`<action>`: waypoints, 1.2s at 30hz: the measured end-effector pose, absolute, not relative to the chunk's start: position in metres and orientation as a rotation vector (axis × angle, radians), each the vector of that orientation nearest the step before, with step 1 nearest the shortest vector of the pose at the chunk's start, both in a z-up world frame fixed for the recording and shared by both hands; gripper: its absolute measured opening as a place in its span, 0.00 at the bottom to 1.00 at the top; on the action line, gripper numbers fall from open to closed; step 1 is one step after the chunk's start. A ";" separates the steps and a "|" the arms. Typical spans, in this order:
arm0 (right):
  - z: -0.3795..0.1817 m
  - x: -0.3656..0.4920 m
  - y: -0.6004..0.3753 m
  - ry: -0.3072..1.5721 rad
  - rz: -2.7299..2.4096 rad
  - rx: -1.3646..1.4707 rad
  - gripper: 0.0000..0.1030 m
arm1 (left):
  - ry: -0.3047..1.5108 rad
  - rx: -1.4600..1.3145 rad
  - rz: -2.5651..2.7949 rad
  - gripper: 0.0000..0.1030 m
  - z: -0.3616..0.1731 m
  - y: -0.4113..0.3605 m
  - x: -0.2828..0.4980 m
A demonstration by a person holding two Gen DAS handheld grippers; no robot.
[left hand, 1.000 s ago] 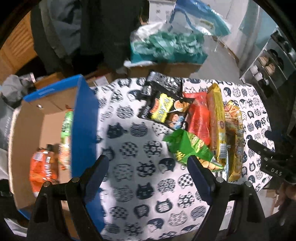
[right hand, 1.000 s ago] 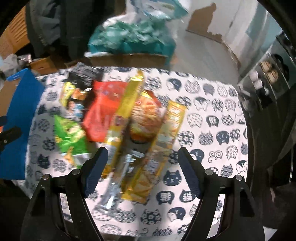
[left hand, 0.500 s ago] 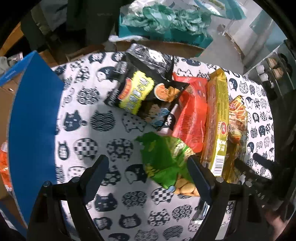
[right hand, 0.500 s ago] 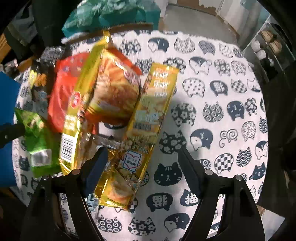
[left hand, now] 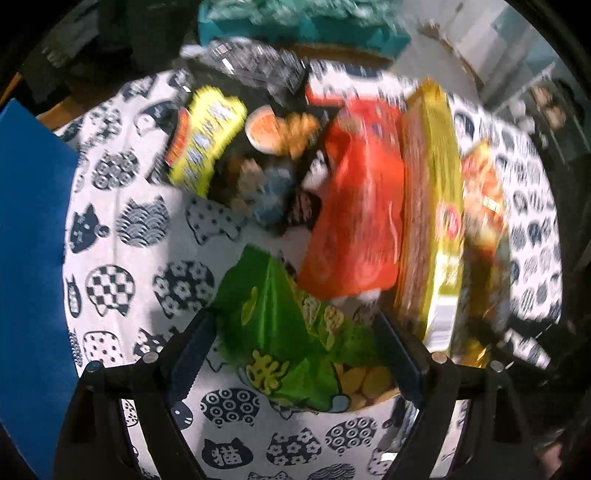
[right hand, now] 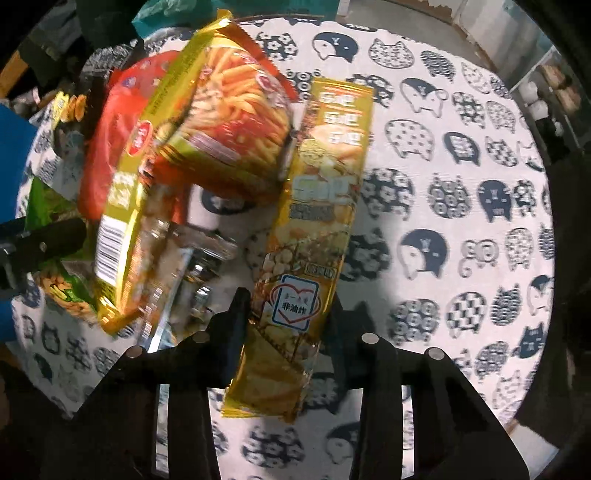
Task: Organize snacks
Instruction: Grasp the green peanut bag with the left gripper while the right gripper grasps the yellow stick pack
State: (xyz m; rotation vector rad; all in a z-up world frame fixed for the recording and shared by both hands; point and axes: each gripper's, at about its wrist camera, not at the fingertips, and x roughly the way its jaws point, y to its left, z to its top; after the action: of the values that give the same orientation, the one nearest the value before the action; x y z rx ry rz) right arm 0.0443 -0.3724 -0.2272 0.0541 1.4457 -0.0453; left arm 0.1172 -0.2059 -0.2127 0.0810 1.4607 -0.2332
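Note:
Snack packets lie in a pile on the cat-print tablecloth [left hand: 140, 229]. My left gripper [left hand: 295, 347] is open, its fingers on either side of a green snack bag [left hand: 280, 325]. Beyond lie a black-and-yellow bag [left hand: 207, 140], an orange-red bag [left hand: 358, 206] and a long yellow packet [left hand: 436, 206]. My right gripper [right hand: 290, 321] is shut on a long gold packet [right hand: 317, 206]. Left of it lie a bag with fries printed on it [right hand: 229, 122], the long yellow packet [right hand: 125, 206] and the red bag [right hand: 107, 136].
A blue box flap [left hand: 29, 258] stands at the left edge of the table. A teal bag [left hand: 295, 22] sits behind the table. Bare tablecloth [right hand: 461, 184] lies right of the gold packet. The left gripper's finger [right hand: 48, 236] shows at the right wrist view's left edge.
Both grippers came down toward the pile. The left one closed in around the green bag, still open. The right one's jaws narrowed from wide open onto the gold packet.

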 end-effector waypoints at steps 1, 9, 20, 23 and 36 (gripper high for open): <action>-0.228 0.042 -0.374 1.447 -0.054 0.054 0.36 | 1.456 0.104 -0.241 0.86 -0.215 -0.208 0.114; -0.231 0.034 -0.394 1.440 -0.079 0.112 0.57 | 1.468 0.235 -0.249 0.87 -0.224 -0.216 0.100; -0.245 0.076 -0.405 1.419 -0.066 0.091 0.40 | 1.479 0.127 -0.202 0.87 -0.207 -0.186 0.100; -0.245 0.077 -0.399 1.414 -0.070 0.069 0.32 | 1.504 0.054 -0.193 0.87 -0.206 -0.176 0.100; -0.205 0.058 -0.410 1.344 -0.084 0.089 0.29 | 1.568 0.029 -0.286 0.35 -0.238 -0.184 0.080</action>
State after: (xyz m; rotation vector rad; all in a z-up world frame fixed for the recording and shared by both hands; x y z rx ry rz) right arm 0.0577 -0.4097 -0.2052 0.0890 1.3435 -0.0841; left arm 0.0797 -0.1839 -0.2377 0.0289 1.5681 -0.2860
